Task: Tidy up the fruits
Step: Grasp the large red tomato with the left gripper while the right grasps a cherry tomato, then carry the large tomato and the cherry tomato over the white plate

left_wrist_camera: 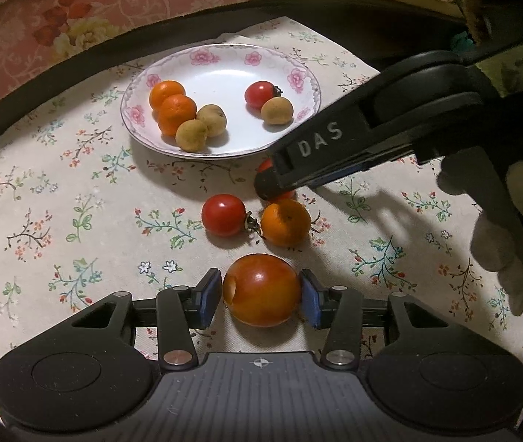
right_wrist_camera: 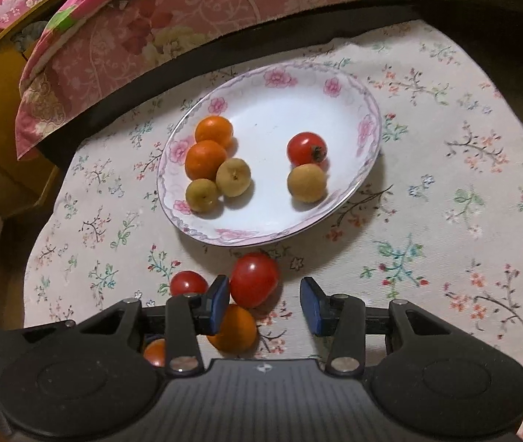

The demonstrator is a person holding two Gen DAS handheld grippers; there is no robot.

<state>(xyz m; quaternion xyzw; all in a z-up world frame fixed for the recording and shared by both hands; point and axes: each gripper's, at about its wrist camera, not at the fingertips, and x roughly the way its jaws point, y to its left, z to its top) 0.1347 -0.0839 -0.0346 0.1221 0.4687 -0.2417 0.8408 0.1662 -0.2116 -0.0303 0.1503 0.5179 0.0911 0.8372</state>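
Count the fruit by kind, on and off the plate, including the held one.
Tomatoes: 4
Oranges: 3
Tan round fruits: 3
Total: 10

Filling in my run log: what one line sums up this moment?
left gripper: shut on tomato | right gripper: open by red tomato | plate: six fruits
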